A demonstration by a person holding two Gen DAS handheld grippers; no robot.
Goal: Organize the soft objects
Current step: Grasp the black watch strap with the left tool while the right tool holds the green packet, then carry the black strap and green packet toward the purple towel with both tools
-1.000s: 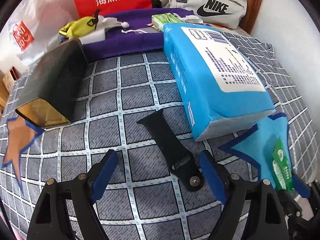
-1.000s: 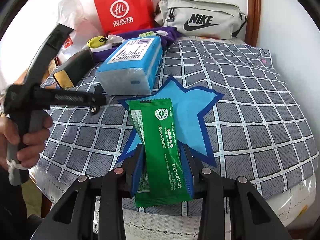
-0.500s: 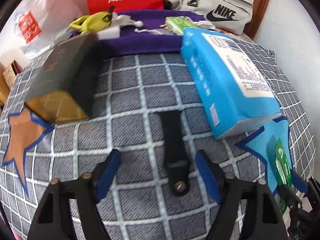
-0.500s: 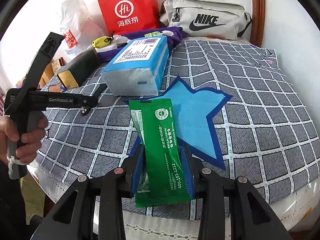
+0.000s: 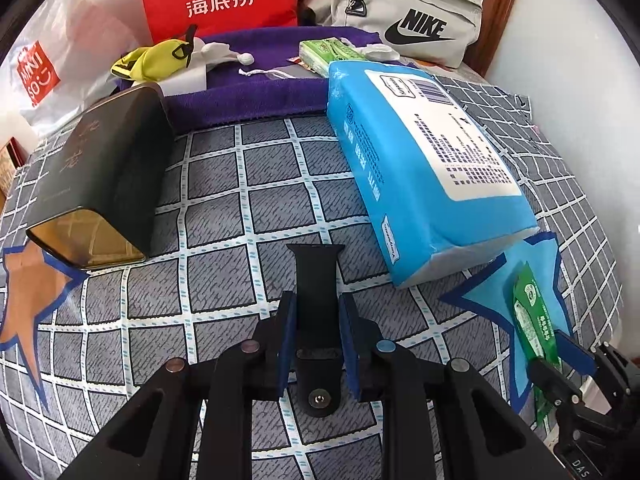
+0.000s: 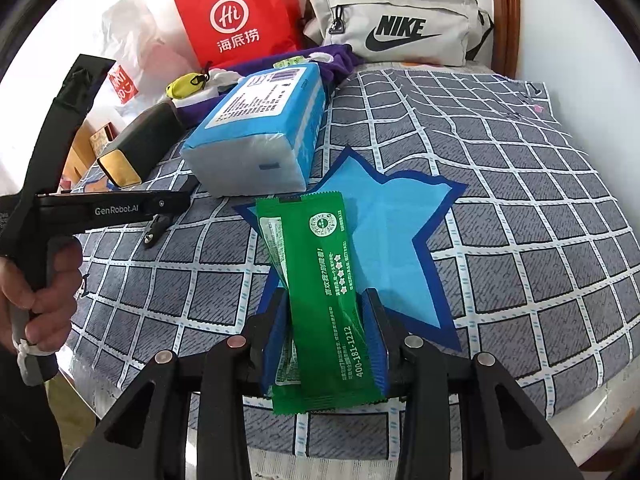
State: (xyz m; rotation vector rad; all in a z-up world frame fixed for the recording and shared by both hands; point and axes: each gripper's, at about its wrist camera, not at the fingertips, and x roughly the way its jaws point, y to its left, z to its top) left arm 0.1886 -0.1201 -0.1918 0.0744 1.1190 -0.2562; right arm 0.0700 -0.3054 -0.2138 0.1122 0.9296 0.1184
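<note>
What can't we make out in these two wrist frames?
- Black strap: left wrist view, its middle is covered by the left gripper fingers.
- Green packet: right wrist view, one side sits behind the right gripper pads.
- Orange star: cut off by the left wrist lens edge.
- Blue tissue pack: label print too small to read.

Two star mats (image 6: 384,216), two green packets (image 6: 324,304), one blue tissue pack (image 5: 424,168), one black strap (image 5: 316,280), one dark box (image 5: 100,172)
</note>
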